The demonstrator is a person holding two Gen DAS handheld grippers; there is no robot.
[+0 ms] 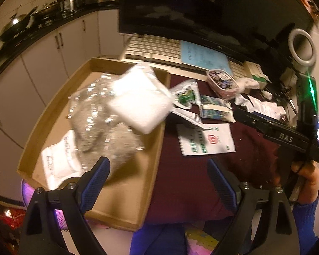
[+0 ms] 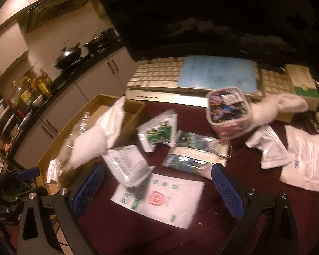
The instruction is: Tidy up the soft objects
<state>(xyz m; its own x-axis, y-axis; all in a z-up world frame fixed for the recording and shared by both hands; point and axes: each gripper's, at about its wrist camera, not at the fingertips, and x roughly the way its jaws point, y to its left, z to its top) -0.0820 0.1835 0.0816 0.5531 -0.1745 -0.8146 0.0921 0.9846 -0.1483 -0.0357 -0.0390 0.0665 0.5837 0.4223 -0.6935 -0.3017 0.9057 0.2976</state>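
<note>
A shallow cardboard box (image 1: 157, 148) holds a crinkly silver bag (image 1: 100, 114) and a printed white packet (image 1: 57, 161). A soft white bag (image 1: 138, 102) (image 2: 95, 136) is blurred over the box's right wall. My left gripper (image 1: 159, 180) hangs open above the box's near corner, nothing between its fingers. My right gripper (image 2: 158, 191) stands open over a flat white packet with a red shield (image 2: 159, 199) (image 1: 208, 140), not touching it. Beyond it lie a white pouch (image 2: 127, 165), a green-and-white pouch (image 2: 159, 129) and a blue-green packet (image 2: 193, 150).
A maroon cloth (image 2: 202, 233) covers the table. A clear tub of small items (image 2: 227, 110), a white cloth (image 2: 280, 106) and more white packets (image 2: 272, 148) lie to the right. A keyboard (image 1: 151, 46) and a dark monitor (image 1: 202, 6) stand behind. Kitchen cabinets are at left.
</note>
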